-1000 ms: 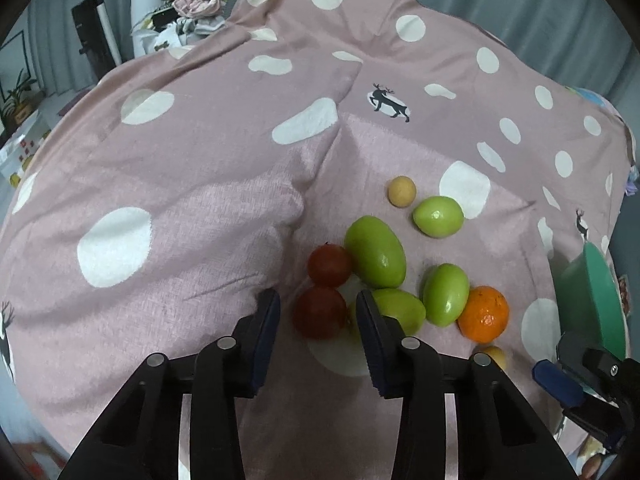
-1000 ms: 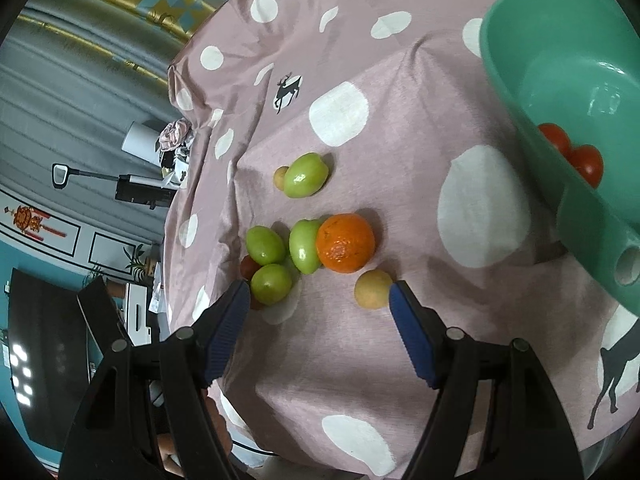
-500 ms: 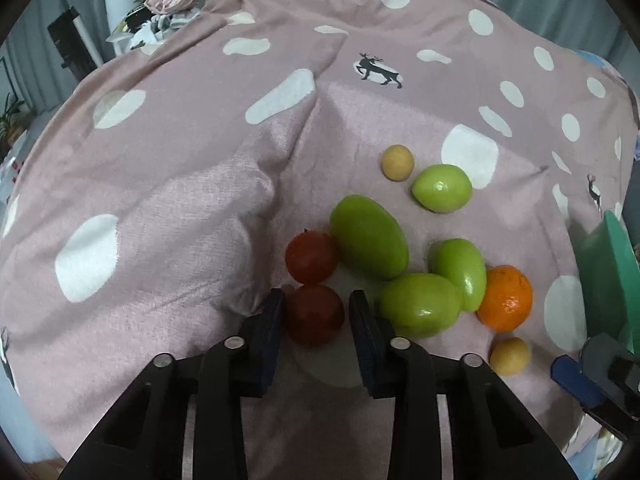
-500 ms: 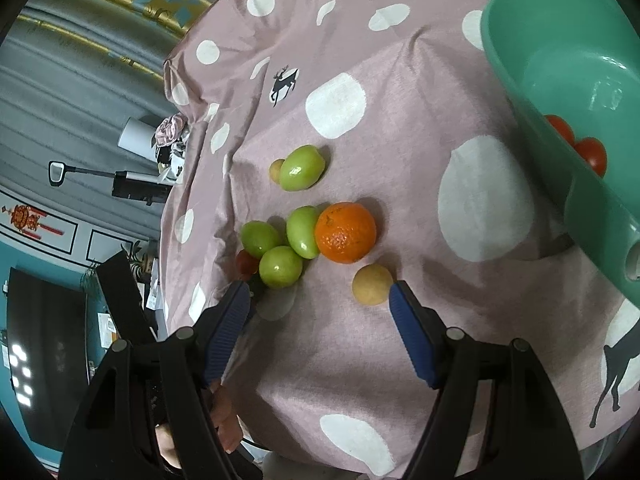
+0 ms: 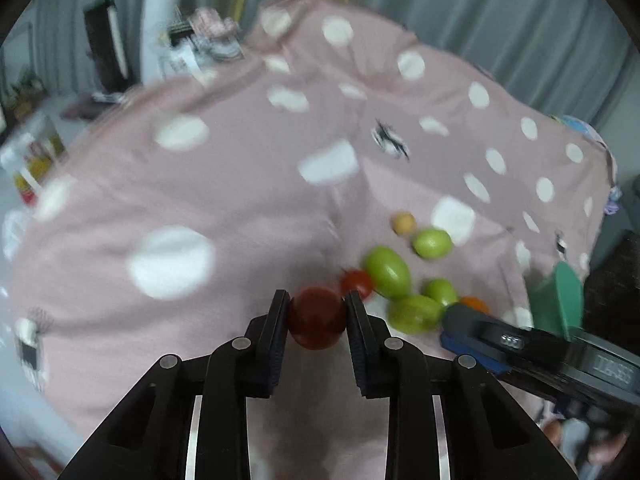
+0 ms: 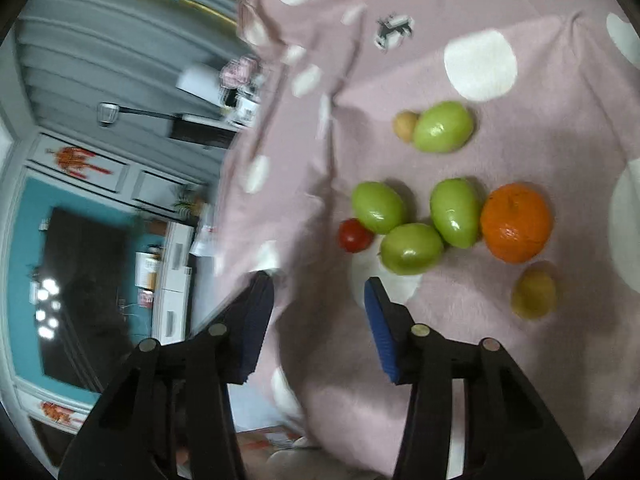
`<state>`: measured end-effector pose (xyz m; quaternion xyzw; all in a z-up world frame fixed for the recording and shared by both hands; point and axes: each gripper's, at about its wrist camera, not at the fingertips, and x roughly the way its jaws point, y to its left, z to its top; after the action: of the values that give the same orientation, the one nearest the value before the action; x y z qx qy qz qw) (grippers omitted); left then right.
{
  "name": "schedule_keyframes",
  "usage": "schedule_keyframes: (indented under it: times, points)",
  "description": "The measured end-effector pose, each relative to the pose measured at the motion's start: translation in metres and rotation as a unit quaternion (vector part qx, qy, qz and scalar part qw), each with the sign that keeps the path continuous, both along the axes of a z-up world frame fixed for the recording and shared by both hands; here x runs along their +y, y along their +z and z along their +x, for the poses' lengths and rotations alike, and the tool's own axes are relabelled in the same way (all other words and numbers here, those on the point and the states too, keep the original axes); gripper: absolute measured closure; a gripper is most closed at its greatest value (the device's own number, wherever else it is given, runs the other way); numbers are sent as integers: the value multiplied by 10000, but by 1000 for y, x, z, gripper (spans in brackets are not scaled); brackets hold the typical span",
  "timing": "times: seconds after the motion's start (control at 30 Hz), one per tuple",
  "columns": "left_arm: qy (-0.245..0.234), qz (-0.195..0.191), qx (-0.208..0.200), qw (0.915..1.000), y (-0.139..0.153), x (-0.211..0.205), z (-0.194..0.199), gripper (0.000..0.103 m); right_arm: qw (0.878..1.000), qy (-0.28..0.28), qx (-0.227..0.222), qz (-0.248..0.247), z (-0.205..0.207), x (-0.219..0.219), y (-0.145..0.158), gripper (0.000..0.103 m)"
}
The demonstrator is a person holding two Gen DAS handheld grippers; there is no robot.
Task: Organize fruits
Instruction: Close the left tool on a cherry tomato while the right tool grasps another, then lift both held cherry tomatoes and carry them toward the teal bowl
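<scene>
In the left wrist view my left gripper (image 5: pixel 317 312) is shut on a dark red tomato (image 5: pixel 317 322), lifted off the pink dotted cloth (image 5: pixel 240 200). A second red tomato (image 5: pixel 357 282) lies on the cloth beside several green fruits (image 5: pixel 387 271), an orange (image 5: pixel 473 303) and a small yellow fruit (image 5: pixel 404 223). My right gripper (image 6: pixel 318 292) hovers near the pile with its jaws closing and nothing between them. In its view the red tomato (image 6: pixel 354 235), green fruits (image 6: pixel 410 248), orange (image 6: pixel 516 222) and yellow fruit (image 6: pixel 534 295) lie just ahead and to the right.
A green bowl (image 5: pixel 562 300) stands at the right edge of the left wrist view, behind the right gripper's body (image 5: pixel 520 344). The cloth drops off at its left edge in the right wrist view, with a room, shelf and dark screen (image 6: pixel 84 292) beyond.
My left gripper closed on the nearer red tomato and lifted it off the cloth. My right gripper swung left, away from the bowl, toward the fruit pile, and its jaws narrowed.
</scene>
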<state>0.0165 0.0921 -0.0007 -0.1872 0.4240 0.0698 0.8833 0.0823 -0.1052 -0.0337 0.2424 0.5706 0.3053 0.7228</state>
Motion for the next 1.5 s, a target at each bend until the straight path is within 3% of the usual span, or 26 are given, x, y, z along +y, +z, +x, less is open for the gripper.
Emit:
schedule_keyframes:
  times: [0.07, 0.2, 0.37, 0.4, 0.43, 0.57, 0.83, 0.97, 1.1, 1.23, 1.37, 1.43, 1.5]
  points:
    - [-7, 54, -60, 10000, 3, 8, -5, 75, 9997, -18, 121, -205, 9, 13, -9, 56]
    - [-124, -235, 199, 9994, -9, 18, 1, 75, 9963, -174, 267, -795, 28, 38, -20, 59]
    - [-300, -373, 160, 9987, -10, 23, 0, 75, 9877, -244, 299, -1516, 42, 66, -26, 66]
    - [-365, -388, 174, 9984, -11, 24, 0, 75, 9845, -256, 255, -1718, 44, 71, -30, 76]
    - [-366, -413, 192, 9983, -13, 27, 0, 75, 9828, -244, 229, -1818, 43, 72, -33, 79]
    - [-312, -565, 225, 9977, -16, 41, -3, 75, 9860, -622, 195, -1533, 50, 64, -35, 80]
    - [-325, -699, 193, 9968, -17, 51, -7, 75, 9892, -690, -112, -1285, 41, 47, -28, 82]
    - [-375, -764, 177, 9962, -17, 48, -6, 75, 9870, -760, -183, -1406, 42, 49, -26, 85]
    - [-483, -783, 193, 9956, -20, 40, -3, 75, 9879, -747, -26, -1362, 49, 54, -29, 79]
    - [-380, -850, 195, 9955, -27, 44, 4, 75, 9846, -720, -100, -1590, 55, 64, -29, 79]
    - [-41, -1115, 457, 9927, -47, 68, 10, 75, 9836, -686, -217, -1656, 62, 68, -27, 82]
    - [-66, -1313, 547, 9898, -54, 73, 11, 75, 9822, -556, -267, -1772, 64, 72, -27, 81]
    - [-129, -1276, 611, 9899, -56, 71, 13, 75, 9816, -581, -249, -1802, 65, 72, -27, 79]
